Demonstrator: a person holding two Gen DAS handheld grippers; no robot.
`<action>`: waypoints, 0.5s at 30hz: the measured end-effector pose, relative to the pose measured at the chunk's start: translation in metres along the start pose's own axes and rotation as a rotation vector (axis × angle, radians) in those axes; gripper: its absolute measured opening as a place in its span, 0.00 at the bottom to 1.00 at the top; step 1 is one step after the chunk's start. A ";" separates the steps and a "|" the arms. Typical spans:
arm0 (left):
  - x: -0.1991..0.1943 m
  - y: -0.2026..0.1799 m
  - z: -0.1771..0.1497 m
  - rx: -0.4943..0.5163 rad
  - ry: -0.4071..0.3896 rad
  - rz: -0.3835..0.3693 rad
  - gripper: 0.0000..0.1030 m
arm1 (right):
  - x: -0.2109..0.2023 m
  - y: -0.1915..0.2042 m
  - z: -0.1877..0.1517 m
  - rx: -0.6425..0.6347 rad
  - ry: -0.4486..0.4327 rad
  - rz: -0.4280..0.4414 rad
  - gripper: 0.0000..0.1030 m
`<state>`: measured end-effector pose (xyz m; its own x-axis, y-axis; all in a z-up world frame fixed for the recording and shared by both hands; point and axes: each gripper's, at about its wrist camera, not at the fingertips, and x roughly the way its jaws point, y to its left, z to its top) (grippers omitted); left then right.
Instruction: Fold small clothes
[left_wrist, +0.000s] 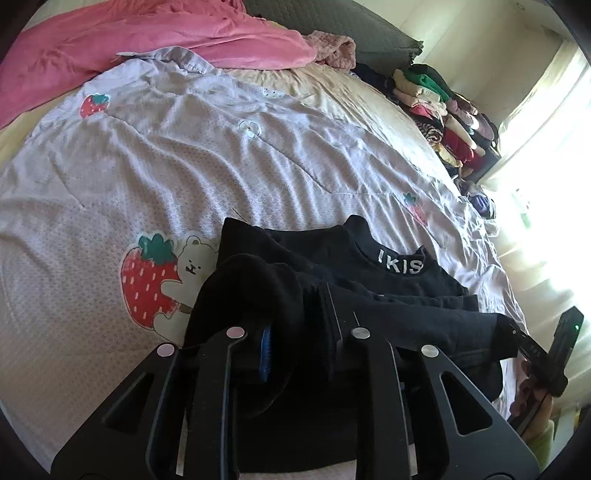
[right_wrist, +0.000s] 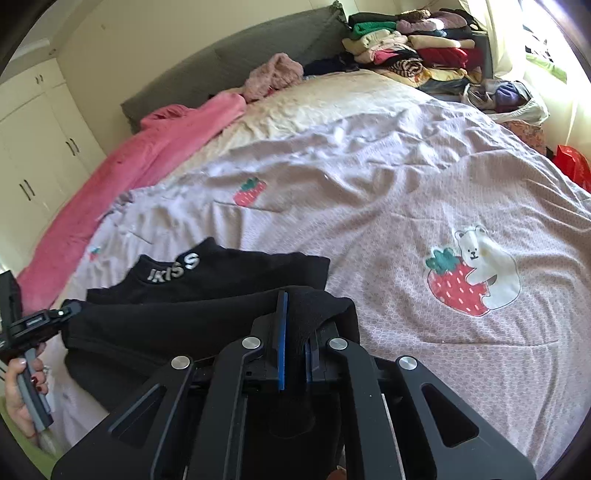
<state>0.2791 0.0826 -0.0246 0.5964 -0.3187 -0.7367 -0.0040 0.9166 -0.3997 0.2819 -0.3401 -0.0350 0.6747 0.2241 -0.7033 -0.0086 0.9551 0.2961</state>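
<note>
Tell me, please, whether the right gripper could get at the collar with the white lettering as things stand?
Probably not right away. The right gripper is shut on a fold of the black garment, so it is occupied. Otherwise the lettered collar lies uncovered just ahead, with nothing in the way.

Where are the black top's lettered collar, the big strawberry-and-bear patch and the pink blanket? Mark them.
black top's lettered collar (left_wrist: 400, 264), left wrist view, on the white letters.
strawberry-and-bear patch (right_wrist: 458, 286), right wrist view, on the red strawberry.
pink blanket (left_wrist: 147, 40), left wrist view, on its rumpled middle.
</note>
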 end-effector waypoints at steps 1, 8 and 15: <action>0.000 -0.001 0.000 0.010 -0.003 -0.001 0.16 | 0.003 0.000 -0.001 -0.001 0.002 -0.012 0.06; -0.012 -0.003 -0.001 0.050 -0.054 -0.010 0.28 | 0.012 -0.005 -0.004 0.046 0.002 -0.030 0.11; -0.036 -0.001 0.002 0.074 -0.163 0.059 0.52 | -0.011 -0.008 0.000 0.031 -0.061 -0.080 0.38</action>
<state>0.2593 0.0941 0.0039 0.7188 -0.2266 -0.6572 0.0130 0.9496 -0.3132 0.2741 -0.3500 -0.0295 0.7159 0.1340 -0.6853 0.0698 0.9628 0.2612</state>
